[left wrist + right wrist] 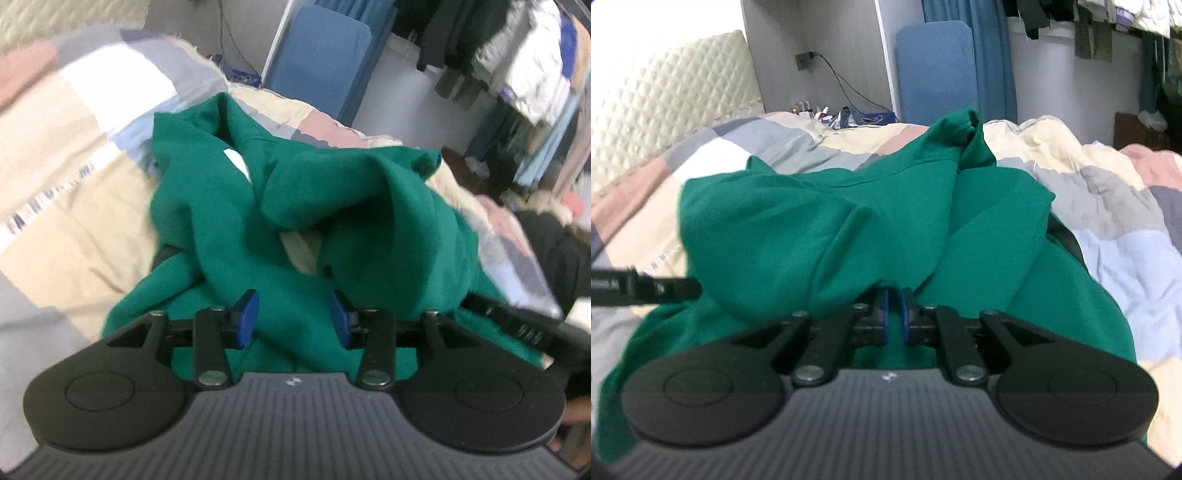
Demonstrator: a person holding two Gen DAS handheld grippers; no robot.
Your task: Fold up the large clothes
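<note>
Garment heaped on a quilt-covered bed, a hand-held gripper at each near side.

The garment lies bunched on the quilt, which spreads to its left, right and behind. The left hand-held gripper sits over the near folds, cloth between its parted fingers. The right hand-held gripper pinches a fold. Behind the bed stand a padded headboard at left and an upright board against the wall.

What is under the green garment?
The green garment lies crumpled on a patchwork quilt in cream, grey, pink and white. A cream patch shows through a gap in its folds. What lies beneath the rest is covered.
</note>
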